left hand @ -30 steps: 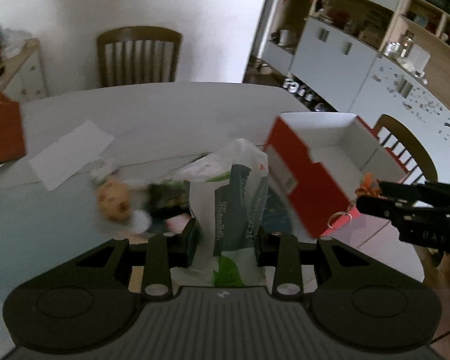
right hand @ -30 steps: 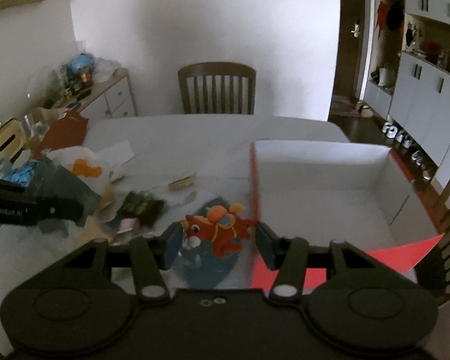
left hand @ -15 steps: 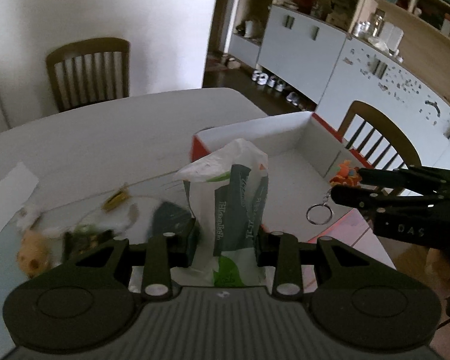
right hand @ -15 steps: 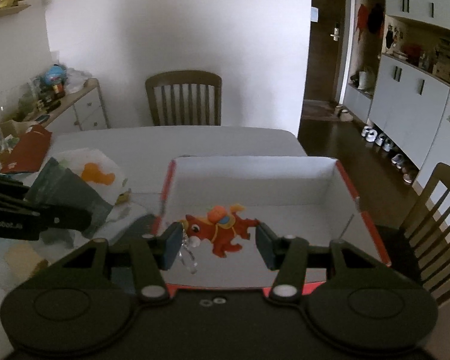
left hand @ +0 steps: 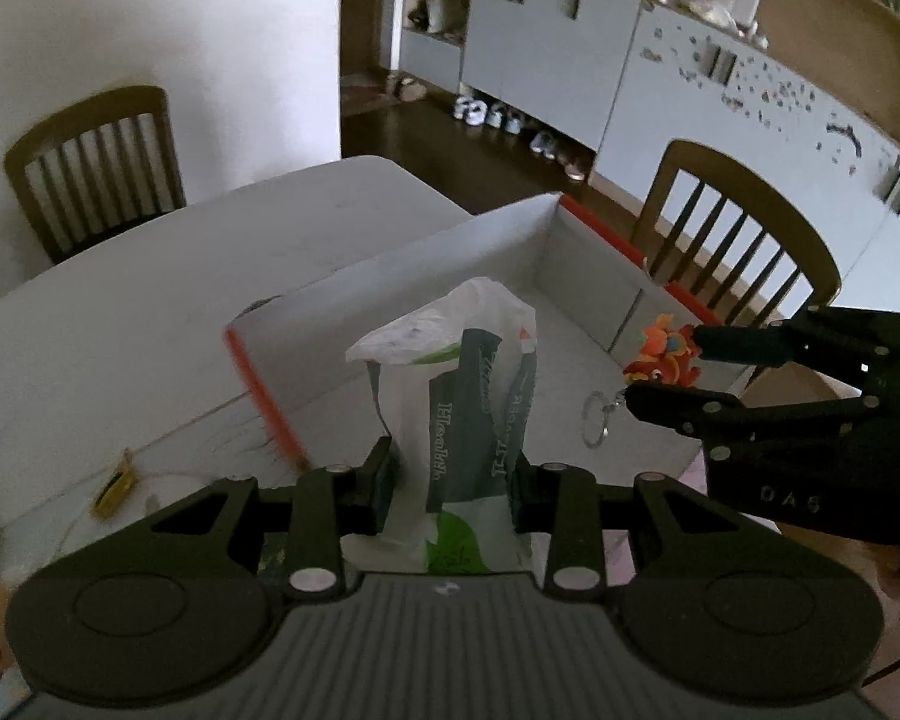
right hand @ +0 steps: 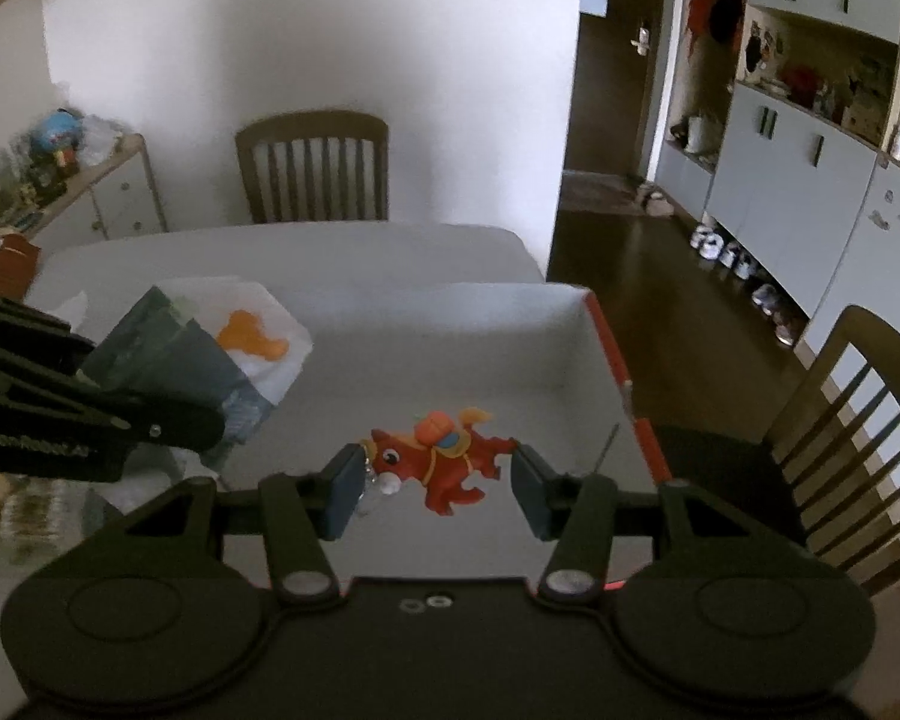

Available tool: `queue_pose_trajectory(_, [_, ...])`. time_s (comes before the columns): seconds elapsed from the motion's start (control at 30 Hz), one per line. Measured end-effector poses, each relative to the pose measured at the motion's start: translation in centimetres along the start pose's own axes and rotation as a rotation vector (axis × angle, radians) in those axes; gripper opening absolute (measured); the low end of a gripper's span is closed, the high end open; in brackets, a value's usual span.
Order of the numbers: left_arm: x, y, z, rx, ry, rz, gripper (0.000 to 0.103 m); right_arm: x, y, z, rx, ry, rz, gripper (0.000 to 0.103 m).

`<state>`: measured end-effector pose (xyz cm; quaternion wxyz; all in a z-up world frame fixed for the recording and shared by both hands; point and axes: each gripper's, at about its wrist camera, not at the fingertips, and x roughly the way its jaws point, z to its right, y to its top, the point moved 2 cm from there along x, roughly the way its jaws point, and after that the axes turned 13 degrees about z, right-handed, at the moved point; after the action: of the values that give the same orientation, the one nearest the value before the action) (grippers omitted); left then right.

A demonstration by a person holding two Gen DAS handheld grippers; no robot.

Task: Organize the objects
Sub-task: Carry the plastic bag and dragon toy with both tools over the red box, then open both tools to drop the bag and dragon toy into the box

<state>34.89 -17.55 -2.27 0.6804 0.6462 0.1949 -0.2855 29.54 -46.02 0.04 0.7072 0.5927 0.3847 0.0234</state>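
Over one box, each gripper's jaws clamp one item: bag, horse keychain

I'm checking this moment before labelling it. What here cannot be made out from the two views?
- Print on the plastic bag: left wrist view, crumpled, partly hidden by the left tool.
- Box floor near its front wall: right wrist view, hidden behind the right tool and horse keychain.
- Small yellow item on the table: left wrist view, too blurred to identify.
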Motion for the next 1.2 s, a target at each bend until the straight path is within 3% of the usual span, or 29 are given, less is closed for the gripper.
queue_pose_trajectory(0.43, [8.9, 0.2, 1.5, 0.068, 0.019, -0.142, 0.034, 5.8, -3.0, 3.2, 0.002, -0.001, -0.158, 0.052])
queue_pose_trajectory(0.83, [14.6, -0.8, 2.1, 0.111, 0.043, -0.271, 0.035, 8.7, -4.5, 3.2, -0.01, 0.015, -0.291, 0.052])
queue_pose_trajectory(1.2, [16.1, -1.5, 1.4, 0.068, 0.004, -0.325, 0.043, 9.2, -5.5, 2.5, -0.029, 0.031, -0.333, 0.053])
